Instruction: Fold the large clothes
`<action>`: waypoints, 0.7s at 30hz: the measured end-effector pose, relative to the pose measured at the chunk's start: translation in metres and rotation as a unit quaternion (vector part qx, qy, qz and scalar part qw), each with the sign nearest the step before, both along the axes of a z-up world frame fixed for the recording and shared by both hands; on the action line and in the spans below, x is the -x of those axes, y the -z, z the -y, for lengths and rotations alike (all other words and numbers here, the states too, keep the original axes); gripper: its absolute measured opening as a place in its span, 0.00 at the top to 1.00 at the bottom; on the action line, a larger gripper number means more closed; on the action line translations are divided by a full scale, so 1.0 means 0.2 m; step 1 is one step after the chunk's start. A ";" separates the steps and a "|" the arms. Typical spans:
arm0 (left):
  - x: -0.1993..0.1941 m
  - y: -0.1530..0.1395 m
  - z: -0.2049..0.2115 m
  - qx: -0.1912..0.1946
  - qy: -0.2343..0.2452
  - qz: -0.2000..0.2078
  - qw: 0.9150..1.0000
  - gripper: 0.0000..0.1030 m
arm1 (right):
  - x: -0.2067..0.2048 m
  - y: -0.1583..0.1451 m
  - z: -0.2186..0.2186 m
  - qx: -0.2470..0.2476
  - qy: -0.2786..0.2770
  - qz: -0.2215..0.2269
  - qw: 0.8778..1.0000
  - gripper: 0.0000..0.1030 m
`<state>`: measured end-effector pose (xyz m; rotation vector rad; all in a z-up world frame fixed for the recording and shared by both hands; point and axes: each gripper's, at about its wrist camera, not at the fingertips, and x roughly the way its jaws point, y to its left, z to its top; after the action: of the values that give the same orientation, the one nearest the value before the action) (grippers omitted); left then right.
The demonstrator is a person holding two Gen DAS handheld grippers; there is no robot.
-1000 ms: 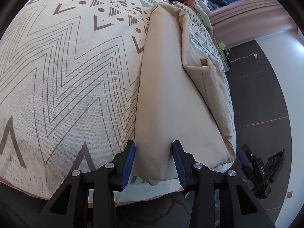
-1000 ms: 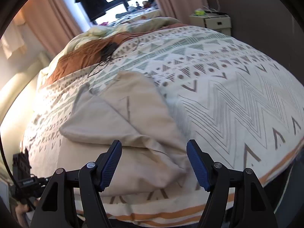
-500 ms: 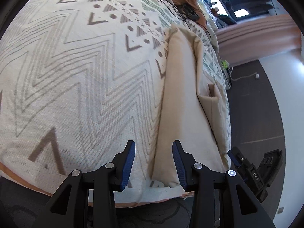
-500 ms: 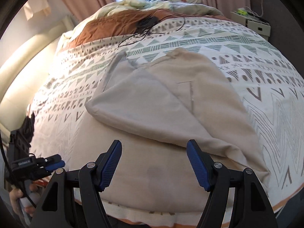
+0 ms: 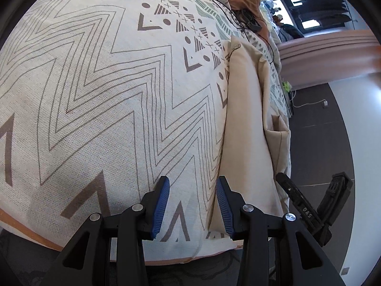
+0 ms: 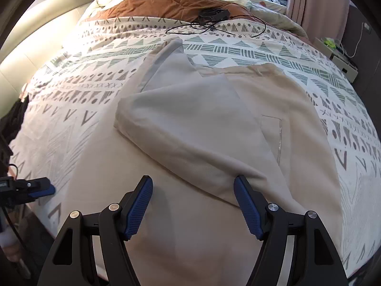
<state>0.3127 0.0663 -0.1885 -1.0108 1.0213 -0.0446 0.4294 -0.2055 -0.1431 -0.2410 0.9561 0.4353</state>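
Observation:
A large beige garment (image 6: 181, 124) lies on the patterned bedspread (image 6: 78, 88), one grey-beige flap folded diagonally across it and a pocket seam (image 6: 279, 140) showing at the right. My right gripper (image 6: 194, 205) hovers open over the garment's near part, close to the bed's front edge, with nothing pinched. In the left wrist view the garment (image 5: 245, 131) is a long strip at the right. My left gripper (image 5: 193, 206) stands open over bare bedspread (image 5: 100, 100), its right finger just beside the garment's corner. Each gripper shows in the other's view: the left gripper (image 6: 39, 188), the right gripper (image 5: 307, 209).
Black cables and a small black device (image 6: 213, 15) lie at the far end of the bed, by a brown blanket (image 6: 164, 2). A bedside unit (image 6: 340, 54) and curtain stand at the right. Dark floor (image 5: 319, 147) runs along the bed's edge.
The left gripper slid left along the bed's edge; the garment corner that sat between its fingers now lies to their right. The right gripper rolled and swung from the garment's corner over its middle.

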 end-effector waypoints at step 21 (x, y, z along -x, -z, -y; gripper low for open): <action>0.02 0.05 -0.05 0.032 -0.015 0.001 0.999 0.59 | -0.08 -0.15 -0.09 0.002 -0.129 -0.001 0.992 0.29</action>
<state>0.3092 0.0755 -0.1980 -1.0835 1.0082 -0.0540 0.4464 -0.1868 -0.1125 -0.3699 0.9313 0.6699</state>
